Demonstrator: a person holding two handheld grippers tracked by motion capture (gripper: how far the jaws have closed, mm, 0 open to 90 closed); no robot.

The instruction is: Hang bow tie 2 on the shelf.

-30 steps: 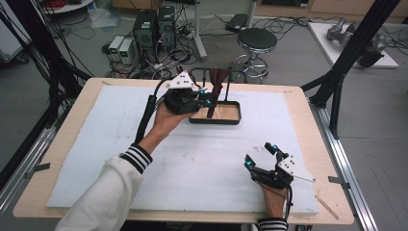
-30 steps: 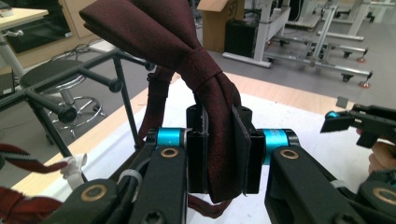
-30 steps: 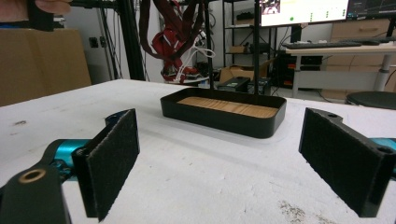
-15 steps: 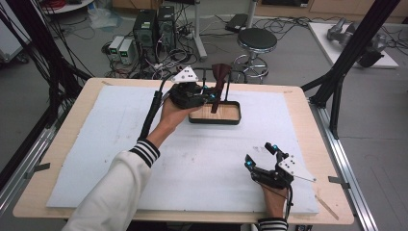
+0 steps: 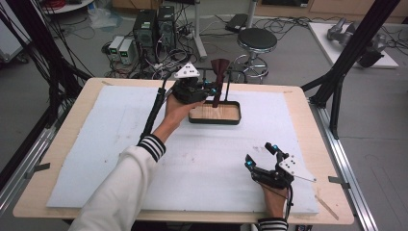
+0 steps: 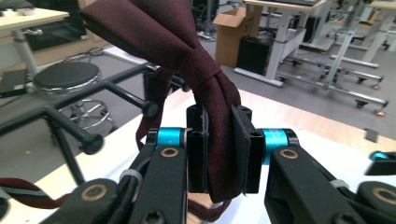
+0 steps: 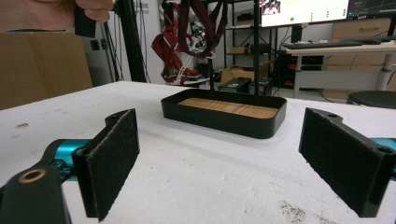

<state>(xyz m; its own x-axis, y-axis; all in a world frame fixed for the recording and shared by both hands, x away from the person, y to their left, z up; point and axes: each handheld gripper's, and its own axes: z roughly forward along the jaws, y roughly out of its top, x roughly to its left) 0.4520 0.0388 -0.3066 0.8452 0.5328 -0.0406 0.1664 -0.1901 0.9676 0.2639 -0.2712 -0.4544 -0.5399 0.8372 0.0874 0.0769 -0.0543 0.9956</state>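
Note:
A dark red tie (image 5: 220, 79) (image 6: 219, 116) is pinched between the pads of my left gripper (image 5: 208, 91) (image 6: 219, 154), which is shut on it. The tie's upper part drapes up over the black rod rack (image 5: 226, 72) rising from a black tray (image 5: 215, 114) with a wooden floor. That gripper hovers at the tray's left rear corner. My right gripper (image 5: 259, 154) (image 7: 219, 158) rests on the white mat near the front right, open, nothing between its pads. In the right gripper view it faces the tray (image 7: 224, 112), with the tie (image 7: 201, 28) hanging above.
A white foam mat (image 5: 96, 144) covers the wooden table (image 5: 308, 115). Black frame posts (image 5: 337, 82) stand at the table's right and left rear. A stool (image 5: 257, 41) and computer boxes (image 5: 154, 24) sit on the floor beyond the far edge.
My left gripper has shifted a little to the right and toward the rack, carrying the tie with it. The right gripper has stayed put.

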